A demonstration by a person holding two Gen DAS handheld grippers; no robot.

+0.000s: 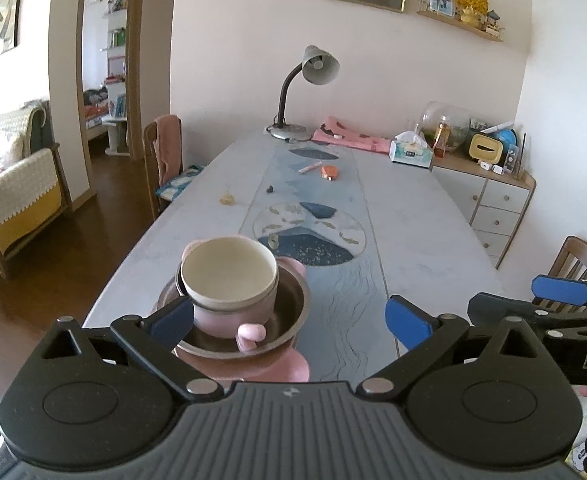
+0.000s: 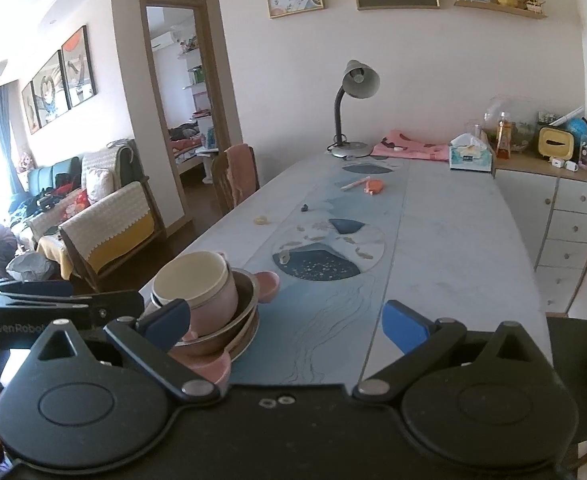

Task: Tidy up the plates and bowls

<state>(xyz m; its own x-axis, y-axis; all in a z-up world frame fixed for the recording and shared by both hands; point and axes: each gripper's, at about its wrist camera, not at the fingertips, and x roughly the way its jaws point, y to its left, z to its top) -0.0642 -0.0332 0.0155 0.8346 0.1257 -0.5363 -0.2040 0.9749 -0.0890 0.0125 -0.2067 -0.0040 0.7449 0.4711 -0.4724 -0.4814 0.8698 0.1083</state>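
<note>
Stack sits at the table's (image 1: 413, 240) near edge, bare tabletop beyond it. Cream bowl (image 1: 229, 268) nests in pink cup (image 1: 233, 316) inside metal bowl (image 1: 289, 312) on pink plate (image 1: 289, 368). Left gripper (image 1: 289, 318) and right gripper (image 2: 285, 320) both spread apart, empty.

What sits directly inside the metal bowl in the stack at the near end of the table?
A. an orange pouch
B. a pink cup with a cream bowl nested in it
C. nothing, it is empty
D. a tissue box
B: the pink cup stands in the metal bowl with a cream bowl nested in its mouth; the right wrist view shows the same stack, and the tissue box stands far off by the wall.
</note>
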